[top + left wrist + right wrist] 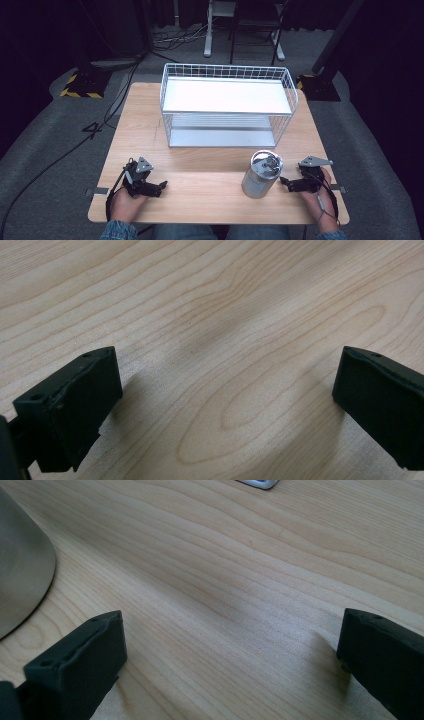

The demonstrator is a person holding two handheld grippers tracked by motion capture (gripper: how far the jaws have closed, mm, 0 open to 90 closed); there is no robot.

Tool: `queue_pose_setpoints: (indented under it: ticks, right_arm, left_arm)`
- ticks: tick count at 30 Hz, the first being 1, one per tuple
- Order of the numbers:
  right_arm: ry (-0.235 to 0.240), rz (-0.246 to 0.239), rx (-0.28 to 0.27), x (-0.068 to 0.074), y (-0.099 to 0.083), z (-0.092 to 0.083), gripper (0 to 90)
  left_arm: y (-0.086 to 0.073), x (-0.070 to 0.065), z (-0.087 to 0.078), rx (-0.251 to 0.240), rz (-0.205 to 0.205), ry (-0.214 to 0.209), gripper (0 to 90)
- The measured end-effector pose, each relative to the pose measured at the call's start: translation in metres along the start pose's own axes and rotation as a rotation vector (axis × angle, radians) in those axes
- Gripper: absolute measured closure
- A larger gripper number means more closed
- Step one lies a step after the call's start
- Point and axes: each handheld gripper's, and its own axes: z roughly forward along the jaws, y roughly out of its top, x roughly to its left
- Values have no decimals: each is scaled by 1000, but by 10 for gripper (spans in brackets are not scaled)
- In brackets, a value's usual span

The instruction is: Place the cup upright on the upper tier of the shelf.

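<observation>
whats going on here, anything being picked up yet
Nothing is held yet. A person sits at a wooden table with a gripper in each hand. The left gripper and the right gripper both rest low over the table, open, with bare wood between their fingers. A metal canister stands upright just beside the right gripper. A white wire shelf rack stands behind it, with nothing on it.

Both forearms come in from the near edge. The left hand (126, 202) holds the left gripper (161, 187) low, pointing rightward, its jaws spread wide apart. The right hand (320, 200) holds the right gripper (283, 182) low, pointing leftward, jaws likewise gaping.
</observation>
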Motion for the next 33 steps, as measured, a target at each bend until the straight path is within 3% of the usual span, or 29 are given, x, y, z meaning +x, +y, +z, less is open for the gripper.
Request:
queue_pose_setpoints:
  ticks: [3,8,12,16,26,33]
  right_arm:
    - [-13,-8,-27,-1,1,-5,0]
    - [-6,-7,-152,0,10,-33,0]
    - [18,-8,-179,6,14,-46,0]
    - [39,-38,-211,18,18,-60,0]
    - [180,-92,-296,57,26,-89,0]
    - [258,-122,-326,78,34,-84,0]
  left_arm:
    - [0,-1,0,-2,-5,6,1]
    - [1,-1,1,-4,-8,4,2]
    - [1,-1,1,-5,-7,5,2]
    - [1,-1,1,-5,-11,4,2]
    - [1,-1,1,-3,-9,8,4]
    - [1,-1,2,-6,-13,6,5]
